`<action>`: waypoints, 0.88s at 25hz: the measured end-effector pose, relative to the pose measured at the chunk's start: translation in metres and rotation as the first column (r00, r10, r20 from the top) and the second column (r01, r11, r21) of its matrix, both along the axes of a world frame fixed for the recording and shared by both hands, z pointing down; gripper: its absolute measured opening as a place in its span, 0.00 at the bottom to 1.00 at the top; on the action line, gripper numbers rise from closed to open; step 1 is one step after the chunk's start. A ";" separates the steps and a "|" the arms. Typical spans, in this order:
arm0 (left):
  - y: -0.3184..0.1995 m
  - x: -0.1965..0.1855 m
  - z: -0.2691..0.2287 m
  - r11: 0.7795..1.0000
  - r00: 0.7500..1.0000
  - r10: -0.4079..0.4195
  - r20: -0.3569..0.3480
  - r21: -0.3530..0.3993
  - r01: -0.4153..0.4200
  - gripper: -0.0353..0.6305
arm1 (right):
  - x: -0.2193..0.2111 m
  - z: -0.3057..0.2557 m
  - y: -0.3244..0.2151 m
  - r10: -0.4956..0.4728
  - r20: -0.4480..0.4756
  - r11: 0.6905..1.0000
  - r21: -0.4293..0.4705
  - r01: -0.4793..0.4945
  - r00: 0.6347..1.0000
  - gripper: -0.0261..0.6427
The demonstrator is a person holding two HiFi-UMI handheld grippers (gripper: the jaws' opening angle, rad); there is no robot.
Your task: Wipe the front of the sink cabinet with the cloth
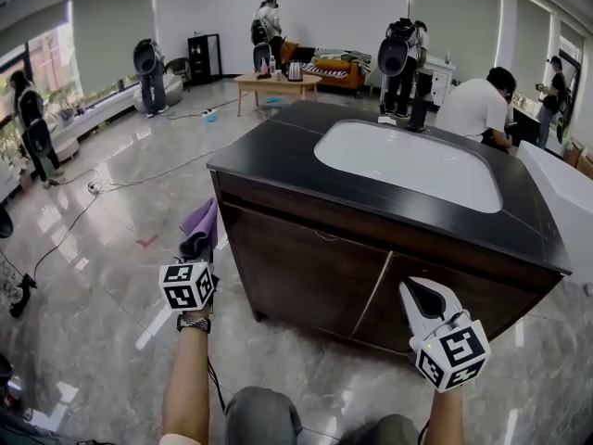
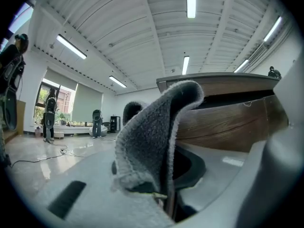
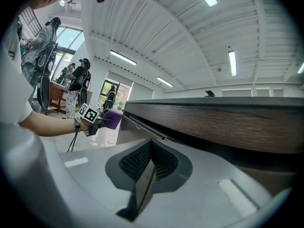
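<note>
In the head view the left gripper [image 1: 197,248], on an outstretched forearm, holds the purple cloth [image 1: 202,222] upright just beside the sink cabinet's [image 1: 306,281] left front corner, while the right gripper [image 1: 419,297] points at the right door. The left gripper view shows its jaws clamped on the cloth's lower fold. The right gripper view shows its jaws pressed together, empty, under the cabinet's top edge.

The right claw [image 3: 146,171] fills the lower view, its jaws pressed together with nothing between them. Just above and to the right runs the cabinet [image 3: 223,123], a dark wood front under a darker top edge. At its far corner the left claw [image 3: 99,123], on an outstretched arm [image 3: 50,125], grips a purple cloth [image 3: 113,118]; contact with the wood cannot be told. People [image 3: 78,87] stand behind, near windows.
</note>
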State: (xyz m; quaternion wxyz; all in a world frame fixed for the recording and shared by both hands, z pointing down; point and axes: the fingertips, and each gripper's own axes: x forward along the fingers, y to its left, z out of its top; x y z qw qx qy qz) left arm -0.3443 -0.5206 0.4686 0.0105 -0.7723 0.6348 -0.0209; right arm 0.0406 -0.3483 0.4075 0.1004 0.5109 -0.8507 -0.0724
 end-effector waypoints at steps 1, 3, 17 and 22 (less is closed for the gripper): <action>-0.005 0.004 -0.001 1.000 1.000 0.011 0.004 0.001 -0.011 0.13 | 0.001 0.000 -0.002 0.007 0.005 1.000 0.000 -0.007 1.000 0.05; -0.011 0.015 -0.002 0.999 0.999 0.039 0.007 0.002 -0.039 0.13 | 0.002 0.001 -0.005 0.015 0.011 1.000 0.001 -0.016 1.000 0.05; -0.012 0.079 0.000 0.981 0.961 0.189 0.203 0.001 -0.194 0.14 | 0.025 0.004 -0.008 0.064 0.015 0.998 0.007 -0.064 0.998 0.05; -0.006 0.097 0.003 0.977 0.956 0.212 0.202 -0.013 -0.214 0.14 | 0.035 0.007 0.001 0.071 0.017 0.997 0.001 -0.071 0.997 0.05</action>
